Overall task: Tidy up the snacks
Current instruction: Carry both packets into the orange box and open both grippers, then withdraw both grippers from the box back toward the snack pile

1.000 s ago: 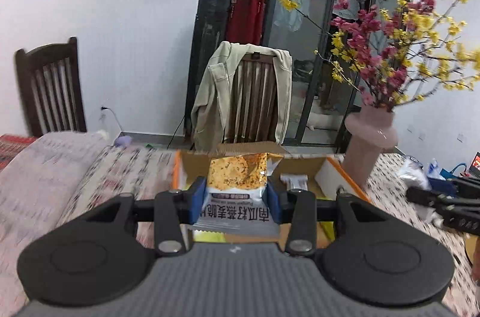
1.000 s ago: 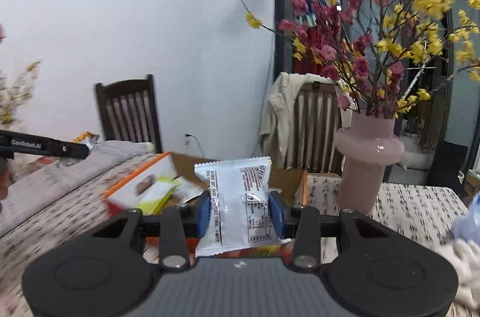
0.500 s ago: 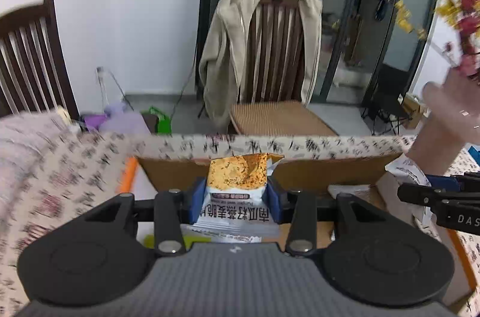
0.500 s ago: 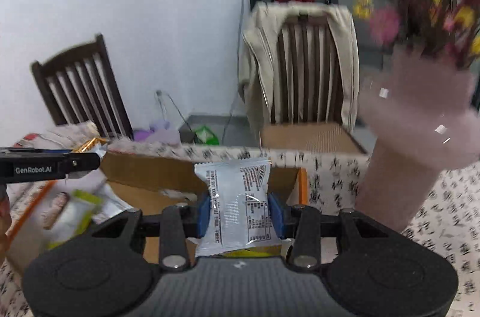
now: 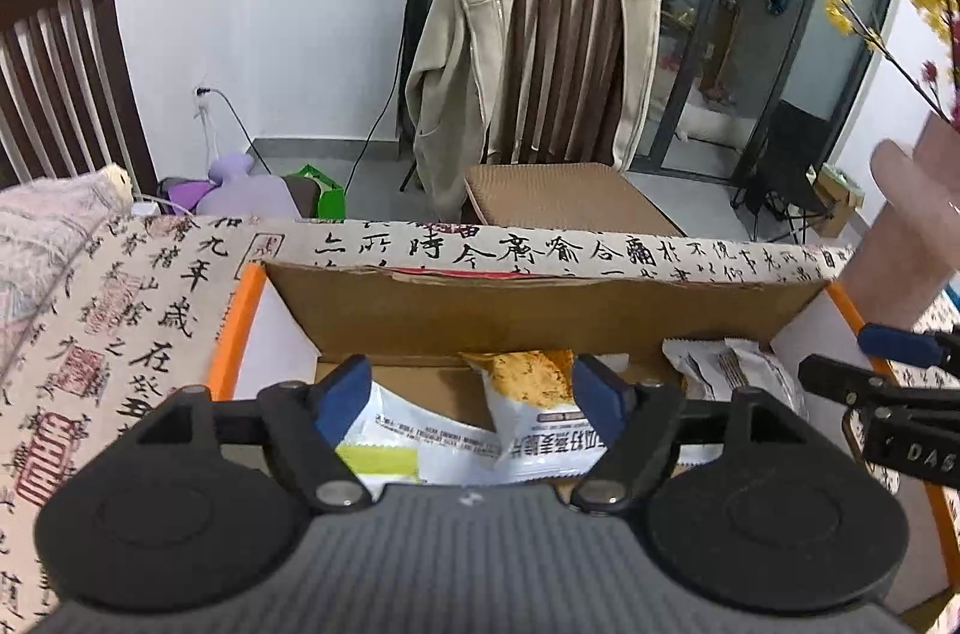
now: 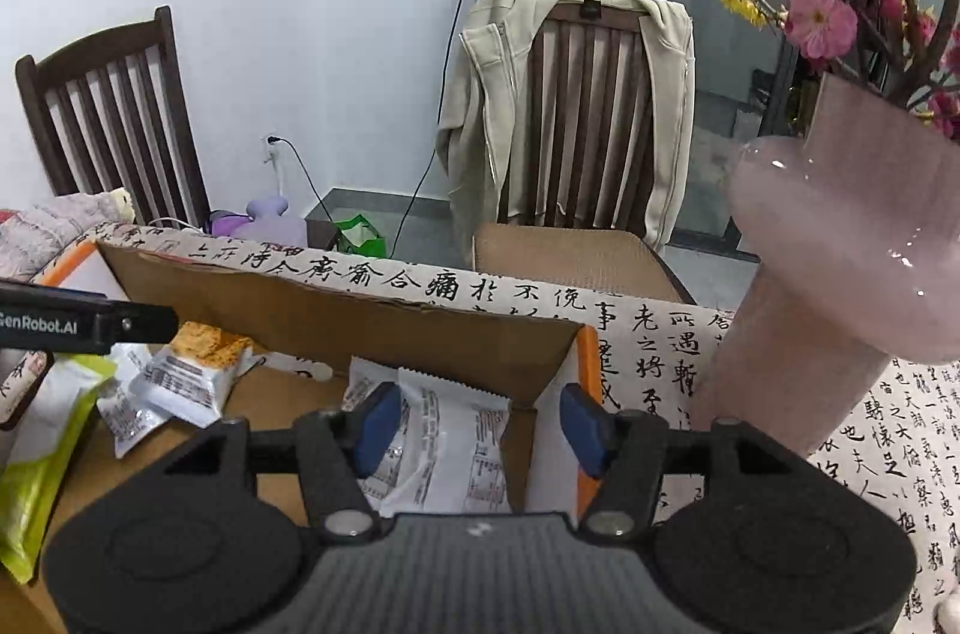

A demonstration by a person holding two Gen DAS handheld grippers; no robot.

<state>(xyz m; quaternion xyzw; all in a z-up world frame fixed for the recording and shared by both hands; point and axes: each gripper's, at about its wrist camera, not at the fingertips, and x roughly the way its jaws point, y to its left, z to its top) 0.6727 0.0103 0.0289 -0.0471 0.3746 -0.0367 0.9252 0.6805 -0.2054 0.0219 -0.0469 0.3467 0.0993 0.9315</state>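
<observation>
An open cardboard box (image 5: 540, 310) with orange edges sits on the table; it also shows in the right wrist view (image 6: 336, 322). My left gripper (image 5: 474, 397) is open above it, and the orange-and-white snack packet (image 5: 537, 412) lies loose in the box, leaning by the right pad. My right gripper (image 6: 480, 421) is open over the box's right end, with the silver-white snack packet (image 6: 456, 448) lying in the box between its jaws. A green-and-white packet (image 5: 390, 445) and other wrapped snacks (image 6: 180, 382) lie inside too.
A pink vase (image 6: 840, 286) with flowering branches stands right of the box. The table wears a calligraphy cloth (image 5: 150, 334). Two wooden chairs stand behind, one with a beige jacket (image 5: 480, 52). The other gripper's tip (image 6: 90, 322) reaches in from the left.
Both grippers moved forward and down over the box, then opened. The orange packet and the silver packet dropped out of the jaws into the box.
</observation>
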